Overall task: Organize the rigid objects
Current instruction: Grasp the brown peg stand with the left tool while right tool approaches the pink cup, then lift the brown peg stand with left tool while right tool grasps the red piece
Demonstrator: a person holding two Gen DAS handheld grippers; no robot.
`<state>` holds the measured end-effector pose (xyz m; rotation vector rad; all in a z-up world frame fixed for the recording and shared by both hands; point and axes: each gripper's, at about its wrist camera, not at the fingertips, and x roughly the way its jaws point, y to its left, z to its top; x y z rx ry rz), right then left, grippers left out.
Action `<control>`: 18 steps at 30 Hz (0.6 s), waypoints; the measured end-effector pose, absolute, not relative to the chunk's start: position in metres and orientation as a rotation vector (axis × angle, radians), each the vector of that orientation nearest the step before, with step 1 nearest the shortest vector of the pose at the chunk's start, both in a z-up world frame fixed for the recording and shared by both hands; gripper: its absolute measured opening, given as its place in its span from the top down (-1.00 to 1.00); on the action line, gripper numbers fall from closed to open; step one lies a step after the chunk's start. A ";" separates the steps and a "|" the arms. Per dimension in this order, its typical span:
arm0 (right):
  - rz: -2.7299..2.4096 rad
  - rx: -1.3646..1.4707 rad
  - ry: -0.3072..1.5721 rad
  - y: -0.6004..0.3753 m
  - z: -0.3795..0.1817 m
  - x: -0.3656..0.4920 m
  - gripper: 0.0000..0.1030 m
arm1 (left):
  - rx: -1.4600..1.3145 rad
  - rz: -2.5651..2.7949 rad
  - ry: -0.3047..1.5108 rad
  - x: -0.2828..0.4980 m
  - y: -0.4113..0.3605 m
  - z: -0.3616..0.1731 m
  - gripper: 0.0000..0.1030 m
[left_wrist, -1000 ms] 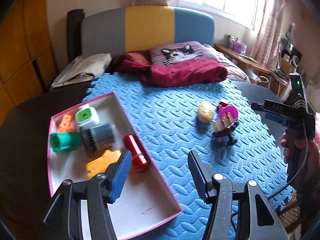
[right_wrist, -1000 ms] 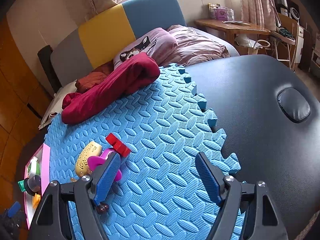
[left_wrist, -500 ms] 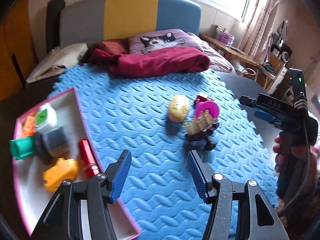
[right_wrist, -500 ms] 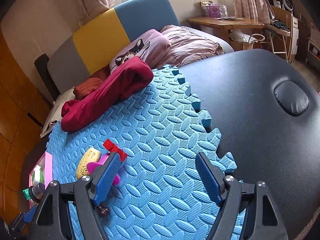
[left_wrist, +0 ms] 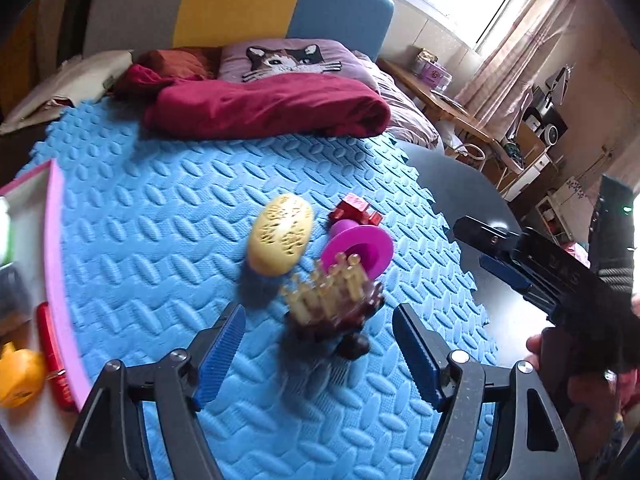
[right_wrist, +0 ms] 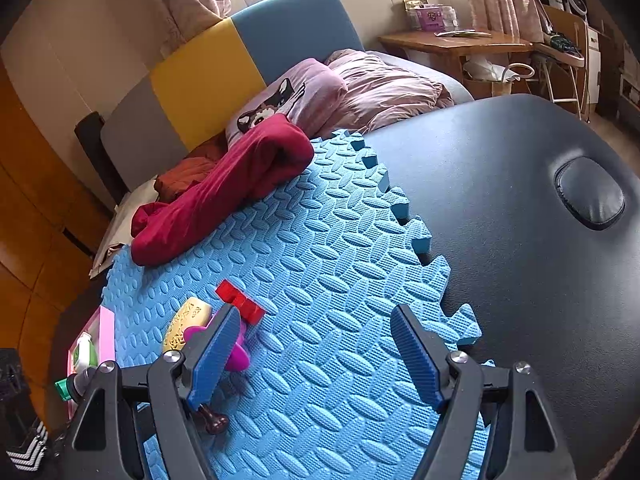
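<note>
Left hand-held gripper [left_wrist: 319,344] now off tray [left_wrist: 54,240], jaws just widened, empty, brown brush [left_wrist: 332,312] btwn/ahead of fingertips.

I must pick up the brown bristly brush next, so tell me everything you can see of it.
The brush has a dark brown, glossy body, amber translucent pegs standing up from it and a dark knob at its near end. It lies on the blue mat, blurred, just in front of the magenta cup, ahead of the open left gripper, untouched.
</note>
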<state>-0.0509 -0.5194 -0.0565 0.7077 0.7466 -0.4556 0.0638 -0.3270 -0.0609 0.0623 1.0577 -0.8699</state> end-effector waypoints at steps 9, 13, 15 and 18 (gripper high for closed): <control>-0.462 0.742 0.745 -0.526 -0.060 -0.052 -0.53 | 0.022 -0.904 1.120 0.077 -0.350 -0.089 -0.21; -0.457 0.732 0.755 -0.524 -0.061 -0.050 -0.53 | 0.046 -0.914 1.072 0.068 -0.336 -0.085 -0.20; -0.449 0.727 0.762 -0.523 -0.062 -0.048 -0.53 | 0.066 -0.901 1.064 0.064 -0.327 -0.083 -0.20; -0.440 0.718 0.776 -0.521 -0.065 -0.046 -0.53 | 0.094 -0.903 1.044 0.054 -0.309 -0.081 -0.20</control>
